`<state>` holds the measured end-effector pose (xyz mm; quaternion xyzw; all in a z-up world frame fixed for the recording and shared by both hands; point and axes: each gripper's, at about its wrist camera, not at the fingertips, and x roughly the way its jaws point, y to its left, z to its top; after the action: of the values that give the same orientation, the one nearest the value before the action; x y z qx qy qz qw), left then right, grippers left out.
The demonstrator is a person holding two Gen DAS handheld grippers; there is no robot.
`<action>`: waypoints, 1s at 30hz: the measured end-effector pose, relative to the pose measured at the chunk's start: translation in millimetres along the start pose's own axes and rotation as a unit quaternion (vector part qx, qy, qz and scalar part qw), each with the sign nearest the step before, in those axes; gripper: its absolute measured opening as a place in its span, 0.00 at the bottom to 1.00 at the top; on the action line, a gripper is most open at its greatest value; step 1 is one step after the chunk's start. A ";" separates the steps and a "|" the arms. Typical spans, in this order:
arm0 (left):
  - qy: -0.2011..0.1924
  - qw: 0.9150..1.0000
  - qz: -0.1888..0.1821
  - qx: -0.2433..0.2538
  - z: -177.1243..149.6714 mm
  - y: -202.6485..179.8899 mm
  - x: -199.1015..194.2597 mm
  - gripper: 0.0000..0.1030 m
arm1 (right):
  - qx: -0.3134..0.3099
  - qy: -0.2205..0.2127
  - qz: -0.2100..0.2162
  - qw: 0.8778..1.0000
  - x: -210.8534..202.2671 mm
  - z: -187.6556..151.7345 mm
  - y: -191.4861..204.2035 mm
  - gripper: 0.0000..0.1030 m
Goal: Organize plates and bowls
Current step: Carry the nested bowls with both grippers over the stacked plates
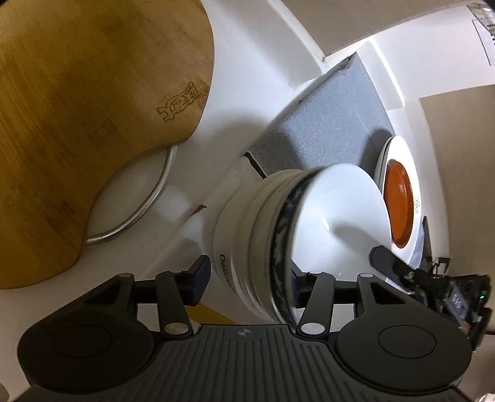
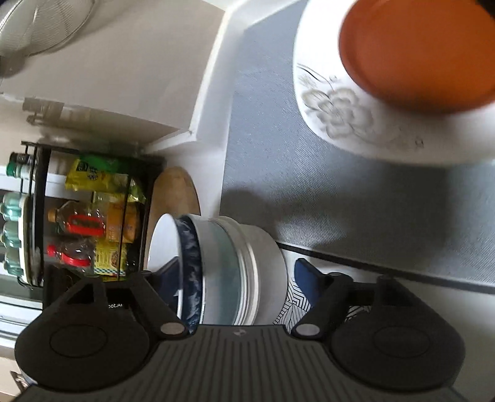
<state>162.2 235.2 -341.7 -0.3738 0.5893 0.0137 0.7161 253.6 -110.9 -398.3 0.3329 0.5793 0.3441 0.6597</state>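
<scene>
A stack of nested bowls [image 1: 266, 235], white with a blue-patterned one on top, stands between the fingers of both grippers. My left gripper [image 1: 247, 281] is open around the stack, one pad [image 1: 199, 280] at the base side, the other inside the top bowl. My right gripper [image 2: 244, 278] is open around the same stack [image 2: 222, 272] from the other side. An orange plate [image 1: 399, 204] lies on a white flowered plate [image 2: 340, 117] on the grey mat [image 1: 324, 123].
A bamboo cutting board [image 1: 86, 130] and a steel pan rim [image 1: 139, 210] lie left of the stack. A black rack [image 2: 92, 216] with bottles and packets stands behind it. A mesh strainer [image 2: 40, 24] hangs above. White counter walls border the mat.
</scene>
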 end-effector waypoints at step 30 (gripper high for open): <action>-0.007 0.990 0.039 0.138 -5.1 -45.4 3.6 0.45 | -0.193 0.036 -0.160 0.967 19.1 -16.2 86.6 0.46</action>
<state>179.9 198.2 -321.4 -0.2484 0.5946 -0.0373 0.7638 233.4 -47.3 -337.7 0.0897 0.5710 0.3511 0.7366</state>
